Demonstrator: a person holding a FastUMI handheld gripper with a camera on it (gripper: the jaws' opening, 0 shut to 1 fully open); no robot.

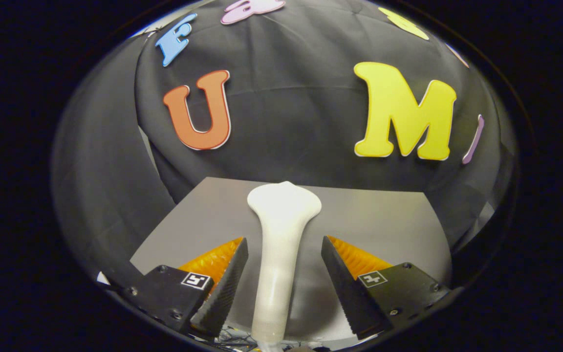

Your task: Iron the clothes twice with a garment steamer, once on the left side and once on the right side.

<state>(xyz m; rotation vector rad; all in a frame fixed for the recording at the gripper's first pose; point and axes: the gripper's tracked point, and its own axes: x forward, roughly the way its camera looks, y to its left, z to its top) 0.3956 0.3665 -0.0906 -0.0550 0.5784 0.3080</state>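
Note:
A white garment steamer (pixel 279 244) stands upright between my fingers, its slim handle rising from below and its wider head at the top, in front of the grey tabletop (pixel 389 220). My gripper (pixel 285 244) is open: a gap shows between each finger and the handle, so neither pad presses on it. The steamer's base is hidden below the fingers. No garment is in sight.
The grey tabletop ends at the black cloth wall (pixel 286 112) just beyond the steamer's head. A dark cloth panel (pixel 105 186) hangs on the left side. Some wires (pixel 235 337) lie low down near the steamer's foot.

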